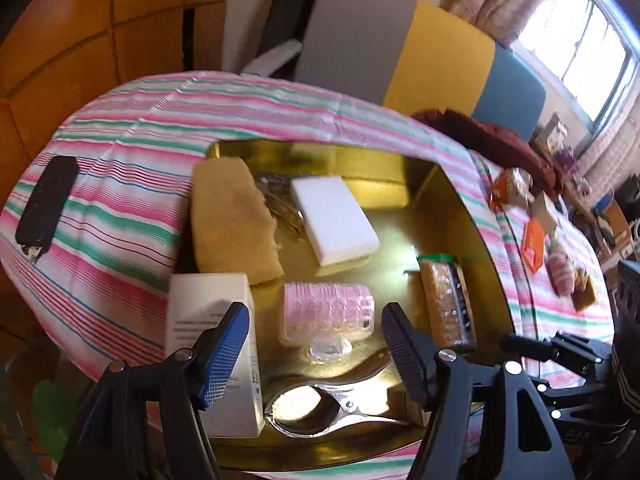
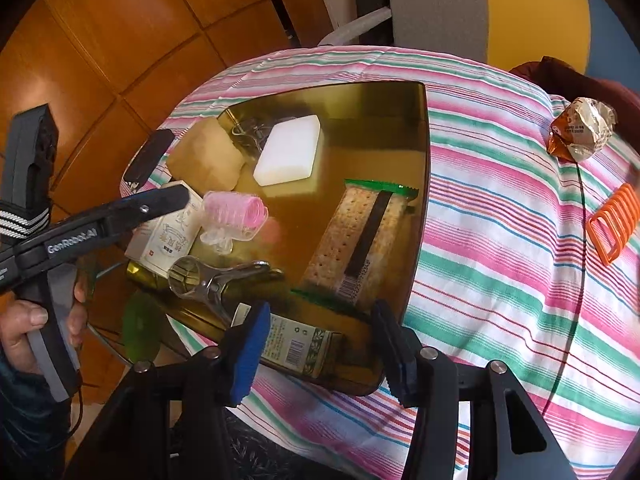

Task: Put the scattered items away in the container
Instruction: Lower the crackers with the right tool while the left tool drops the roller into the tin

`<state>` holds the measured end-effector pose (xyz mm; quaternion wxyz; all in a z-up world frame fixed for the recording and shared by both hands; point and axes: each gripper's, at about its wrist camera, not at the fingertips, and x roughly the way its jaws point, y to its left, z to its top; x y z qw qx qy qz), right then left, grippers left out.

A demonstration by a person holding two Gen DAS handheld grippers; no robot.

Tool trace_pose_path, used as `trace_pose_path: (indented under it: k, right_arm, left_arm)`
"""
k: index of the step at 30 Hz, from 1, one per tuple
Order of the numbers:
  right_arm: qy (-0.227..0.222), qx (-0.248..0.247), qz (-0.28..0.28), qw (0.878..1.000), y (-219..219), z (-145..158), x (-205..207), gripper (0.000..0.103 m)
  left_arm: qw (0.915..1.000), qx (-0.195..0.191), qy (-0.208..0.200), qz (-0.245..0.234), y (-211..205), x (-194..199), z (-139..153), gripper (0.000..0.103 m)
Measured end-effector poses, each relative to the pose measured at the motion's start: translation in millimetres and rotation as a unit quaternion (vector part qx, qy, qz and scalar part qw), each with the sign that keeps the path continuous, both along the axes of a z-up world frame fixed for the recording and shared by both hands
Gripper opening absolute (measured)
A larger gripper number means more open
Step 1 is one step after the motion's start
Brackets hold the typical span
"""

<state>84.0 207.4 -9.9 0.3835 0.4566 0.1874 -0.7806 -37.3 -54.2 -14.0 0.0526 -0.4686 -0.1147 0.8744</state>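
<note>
A gold metal tray [image 1: 400,232] [image 2: 360,140] sits on a striped cloth. It holds a tan sponge [image 1: 232,220], a white foam block [image 1: 336,224] [image 2: 290,152], a pink hair roller [image 1: 330,312] [image 2: 236,210], a cracker packet [image 1: 446,304] [image 2: 360,240], a white box [image 1: 200,320] [image 2: 168,236] and a steel clip [image 1: 320,404] [image 2: 216,276]. My left gripper [image 1: 316,344] hangs open just above the roller, holding nothing. My right gripper [image 2: 320,344] stands open over the tray's near edge, also with nothing in it.
Off the tray lie a black case [image 1: 46,200] [image 2: 148,156] at the left, a wrapped snack [image 2: 582,130] [image 1: 512,190] and an orange clip [image 2: 616,222] [image 1: 534,246] at the right. A chair [image 1: 400,52] stands behind the table. A hand [image 2: 24,332] holds the left gripper.
</note>
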Motion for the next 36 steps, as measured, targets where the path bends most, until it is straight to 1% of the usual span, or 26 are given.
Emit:
trace_pose_path:
  k: [4, 8, 11, 14, 16, 18, 22, 24, 27, 30, 33, 36]
  right_arm:
    - [0.025, -0.008, 0.016, 1.0, -9.5, 13.0, -8.5, 0.054]
    - [0.052, -0.001, 0.051, 0.997, -44.9, 18.0, -26.6, 0.054]
    - [0.069, 0.032, 0.068, 0.995, -78.1, 7.6, -42.1, 0.054]
    - [0.055, 0.069, 0.074, 0.993, -97.9, -12.5, -58.8, 0.054]
    - [0.042, 0.086, 0.073, 0.993, -99.6, -23.2, -64.0, 0.054]
    - [0.034, 0.089, 0.085, 0.992, -95.0, -28.4, -60.8, 0.055]
    - [0.047, 0.102, 0.119, 0.986, -84.9, -32.3, -44.1, 0.056]
    - [0.046, 0.106, 0.13, 0.985, -79.9, -32.4, -38.1, 0.056]
    - [0.047, 0.103, 0.137, 0.984, -74.0, -32.3, -33.5, 0.056]
    - [0.053, 0.089, 0.129, 0.986, -70.3, -29.6, -33.6, 0.056]
    - [0.051, 0.054, 0.125, 0.989, -65.1, -17.2, -31.7, 0.062]
    - [0.058, 0.014, 0.123, 0.991, -53.7, 3.6, -27.7, 0.069]
  left_arm:
    - [0.9987, 0.033, 0.012, 0.037, -15.5, 0.6, 3.0, 0.069]
    - [0.9978, 0.046, 0.01, 0.047, -22.2, 2.8, 0.9, 0.069]
    - [0.9977, 0.05, 0.006, 0.045, -22.6, 5.4, -2.2, 0.069]
    - [0.9976, 0.057, 0.0, 0.04, -22.3, 6.9, -7.0, 0.069]
    - [0.9975, 0.06, -0.003, 0.038, -22.2, 7.6, -10.0, 0.069]
    - [0.9972, 0.064, -0.004, 0.038, -22.5, 7.7, -12.9, 0.069]
    - [0.9974, 0.063, 0.002, 0.036, -19.1, 9.5, -12.9, 0.069]
    - [0.9977, 0.059, 0.002, 0.033, -16.5, 9.8, -12.8, 0.069]
    - [0.9983, 0.048, 0.002, 0.032, -13.7, 8.3, -13.0, 0.07]
    - [0.9988, 0.038, 0.002, 0.033, -10.0, 7.3, -12.8, 0.07]
    - [0.9989, 0.032, 0.001, 0.034, -7.6, 8.0, -11.5, 0.07]
    - [0.9991, 0.027, 0.001, 0.032, -4.6, 8.2, -10.2, 0.07]
